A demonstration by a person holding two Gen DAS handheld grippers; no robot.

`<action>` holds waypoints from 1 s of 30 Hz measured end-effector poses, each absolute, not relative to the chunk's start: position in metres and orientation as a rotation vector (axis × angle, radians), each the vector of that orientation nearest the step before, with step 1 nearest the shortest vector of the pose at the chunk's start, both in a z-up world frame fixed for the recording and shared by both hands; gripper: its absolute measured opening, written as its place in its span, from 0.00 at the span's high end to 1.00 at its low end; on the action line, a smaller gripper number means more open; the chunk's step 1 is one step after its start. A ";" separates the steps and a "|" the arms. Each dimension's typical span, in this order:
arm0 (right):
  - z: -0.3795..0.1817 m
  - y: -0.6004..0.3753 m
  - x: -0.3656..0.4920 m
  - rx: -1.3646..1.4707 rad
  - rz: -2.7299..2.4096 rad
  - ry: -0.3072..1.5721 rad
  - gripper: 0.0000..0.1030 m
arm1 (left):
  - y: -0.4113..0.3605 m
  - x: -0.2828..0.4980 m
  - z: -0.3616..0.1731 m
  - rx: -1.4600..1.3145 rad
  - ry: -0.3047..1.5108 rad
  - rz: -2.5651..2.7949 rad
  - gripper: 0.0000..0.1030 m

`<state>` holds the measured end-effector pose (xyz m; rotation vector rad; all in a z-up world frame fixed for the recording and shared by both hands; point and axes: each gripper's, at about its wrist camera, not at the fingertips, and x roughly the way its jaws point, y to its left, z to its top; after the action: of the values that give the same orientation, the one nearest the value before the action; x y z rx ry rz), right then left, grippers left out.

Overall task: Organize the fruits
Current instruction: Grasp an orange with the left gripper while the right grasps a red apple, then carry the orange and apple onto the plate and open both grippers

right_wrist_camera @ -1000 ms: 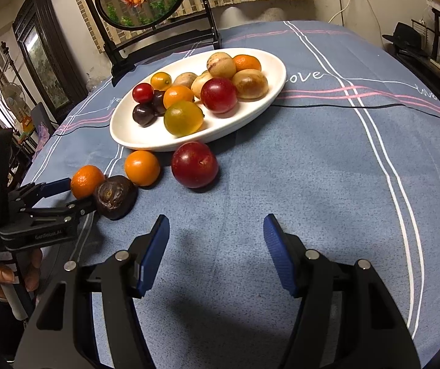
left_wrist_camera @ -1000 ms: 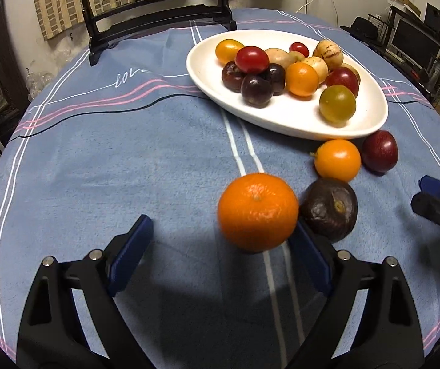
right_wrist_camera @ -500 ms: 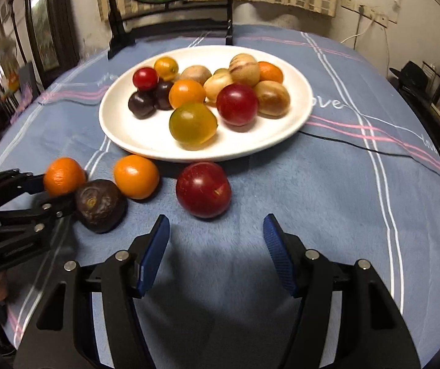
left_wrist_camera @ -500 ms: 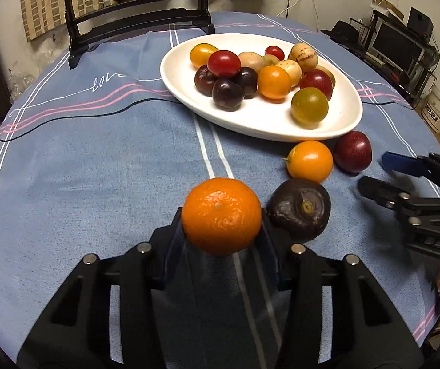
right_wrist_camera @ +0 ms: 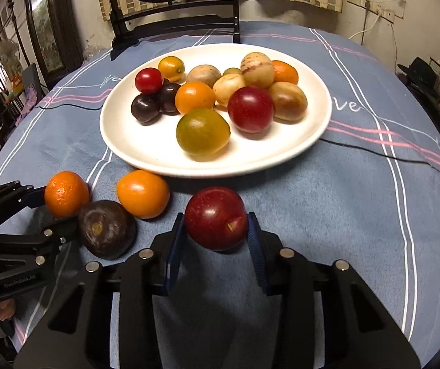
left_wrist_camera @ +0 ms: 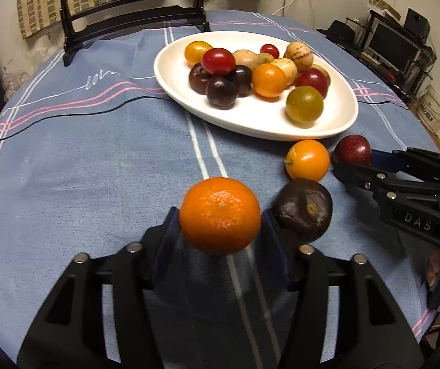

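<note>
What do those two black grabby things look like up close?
Both are matte black plastic. The left tool has two angular arms with cut-out slots, shiny silver round bolts and dark blue flat pads inside. The right tool is built the same way, with ridged blue pads. Seen from the side, one body reads "DAS" in pale letters, the other "GenRobot.AI". No cables show.

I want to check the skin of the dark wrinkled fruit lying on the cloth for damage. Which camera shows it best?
The left wrist view: the dark wrinkled fruit sits close and well lit, stem scar facing the lens, just right of the mandarin in the left gripper. The right wrist view shows it off to the side, partly behind the left gripper's finger.
</note>
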<state>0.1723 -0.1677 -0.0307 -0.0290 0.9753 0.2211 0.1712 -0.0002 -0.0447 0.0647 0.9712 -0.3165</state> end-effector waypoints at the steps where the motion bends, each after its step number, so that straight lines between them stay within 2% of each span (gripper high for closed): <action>1: -0.030 -0.169 0.171 -0.023 0.221 0.975 0.61 | -0.001 0.171 -0.045 0.068 0.972 -0.318 0.42; 6: -0.027 -0.180 0.162 0.017 0.217 0.964 0.61 | -0.005 0.169 -0.045 0.089 0.966 -0.292 0.45; 7: -0.026 -0.183 0.160 0.024 0.216 0.961 0.61 | -0.005 0.169 -0.045 0.092 0.964 -0.284 0.55; 8: -0.025 -0.185 0.158 0.030 0.214 0.955 0.61 | -0.004 0.169 -0.044 0.087 0.959 -0.278 0.56; 15: -0.013 -0.196 0.148 0.054 0.219 0.926 0.61 | -0.003 0.166 -0.037 0.085 0.937 -0.278 0.57; 22: 0.003 -0.196 0.147 0.059 0.246 0.877 0.61 | -0.009 0.163 0.003 0.111 0.840 -0.290 0.57; 30: 0.031 -0.186 0.176 0.024 0.265 0.802 0.61 | -0.024 0.208 0.035 0.095 0.811 -0.305 0.56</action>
<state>0.1762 -0.1863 0.0310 0.0242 0.8025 0.2650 0.2077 -0.0237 0.0347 0.0954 0.8107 -0.3048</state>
